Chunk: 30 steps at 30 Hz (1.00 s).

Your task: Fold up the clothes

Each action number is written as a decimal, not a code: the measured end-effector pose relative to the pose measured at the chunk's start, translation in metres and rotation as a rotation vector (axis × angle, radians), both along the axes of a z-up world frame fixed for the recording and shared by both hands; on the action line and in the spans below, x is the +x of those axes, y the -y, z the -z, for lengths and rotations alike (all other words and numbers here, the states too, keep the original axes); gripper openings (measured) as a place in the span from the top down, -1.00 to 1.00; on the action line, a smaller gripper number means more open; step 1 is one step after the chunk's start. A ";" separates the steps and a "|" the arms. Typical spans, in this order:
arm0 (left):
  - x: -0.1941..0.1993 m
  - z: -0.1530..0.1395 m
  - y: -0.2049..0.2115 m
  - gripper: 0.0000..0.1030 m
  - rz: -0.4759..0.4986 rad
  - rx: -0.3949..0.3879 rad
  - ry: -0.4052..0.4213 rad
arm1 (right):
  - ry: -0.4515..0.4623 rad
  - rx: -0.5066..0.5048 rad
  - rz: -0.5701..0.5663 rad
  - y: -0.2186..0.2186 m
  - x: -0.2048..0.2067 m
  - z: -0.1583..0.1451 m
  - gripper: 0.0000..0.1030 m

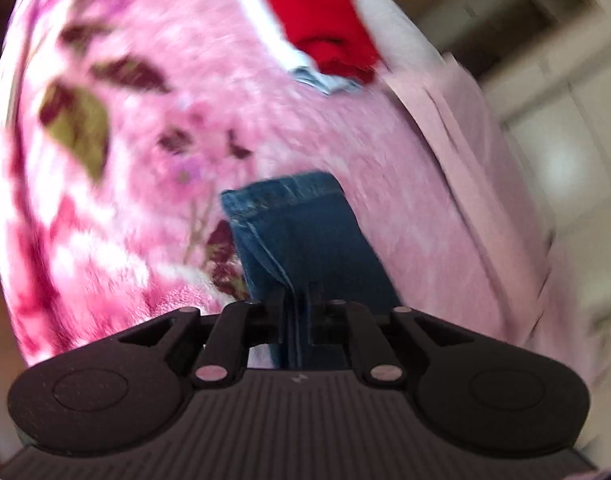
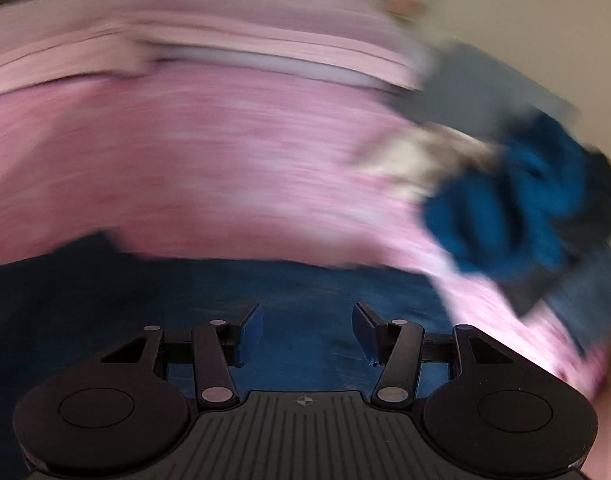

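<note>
In the left wrist view my left gripper [image 1: 299, 300] is shut on the hem end of a pair of blue jeans [image 1: 301, 232], several denim layers pinched between the jaws and held above the pink flowered blanket [image 1: 145, 140]. In the right wrist view my right gripper [image 2: 307, 326] is open, nothing between its fingers, and it hovers just over a wide stretch of the blue jeans [image 2: 185, 296] lying on the pink blanket [image 2: 185, 160]. The right view is heavily blurred by motion.
A folded pile with a red garment [image 1: 325, 20] on white and light-blue pieces sits at the far end of the blanket. A crumpled blue cloth [image 2: 513, 208] on grey clothing [image 2: 477, 92] lies at the right. A pale pink sheet [image 1: 465, 140] edges the bed.
</note>
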<state>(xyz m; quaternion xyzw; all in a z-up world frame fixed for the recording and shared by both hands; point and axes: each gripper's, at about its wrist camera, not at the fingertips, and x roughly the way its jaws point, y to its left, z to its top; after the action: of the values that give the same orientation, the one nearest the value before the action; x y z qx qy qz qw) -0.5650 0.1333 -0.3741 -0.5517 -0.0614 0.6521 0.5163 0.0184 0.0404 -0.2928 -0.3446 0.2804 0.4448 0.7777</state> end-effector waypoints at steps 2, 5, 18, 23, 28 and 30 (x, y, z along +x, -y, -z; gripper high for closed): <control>0.011 -0.018 -0.003 1.00 0.068 0.066 -0.090 | -0.016 0.003 -0.058 -0.010 -0.024 0.007 -0.04; 0.057 -0.062 -0.005 1.00 0.355 0.246 -0.371 | -0.107 0.015 -0.019 -0.016 -0.031 0.010 -0.04; 0.115 -0.035 0.004 0.93 0.891 0.229 -0.136 | -0.369 -0.031 0.198 -0.016 -0.019 0.029 -0.04; 0.062 -0.006 -0.047 0.93 0.718 0.087 -0.320 | -0.366 -0.062 0.234 -0.007 -0.027 0.042 -0.04; 0.048 0.021 -0.136 0.91 0.664 0.059 -0.393 | -0.342 -0.056 0.223 -0.010 -0.029 0.041 -0.04; 0.028 0.022 -0.163 0.95 0.545 0.022 -0.436 | -0.331 -0.052 0.216 -0.012 -0.029 0.040 -0.04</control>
<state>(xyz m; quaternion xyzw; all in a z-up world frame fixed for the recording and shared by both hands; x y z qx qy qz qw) -0.5370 0.2961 -0.3964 -0.3901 0.1927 0.5921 0.6783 -0.0103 0.0523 -0.3330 -0.2546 0.4511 0.4019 0.7551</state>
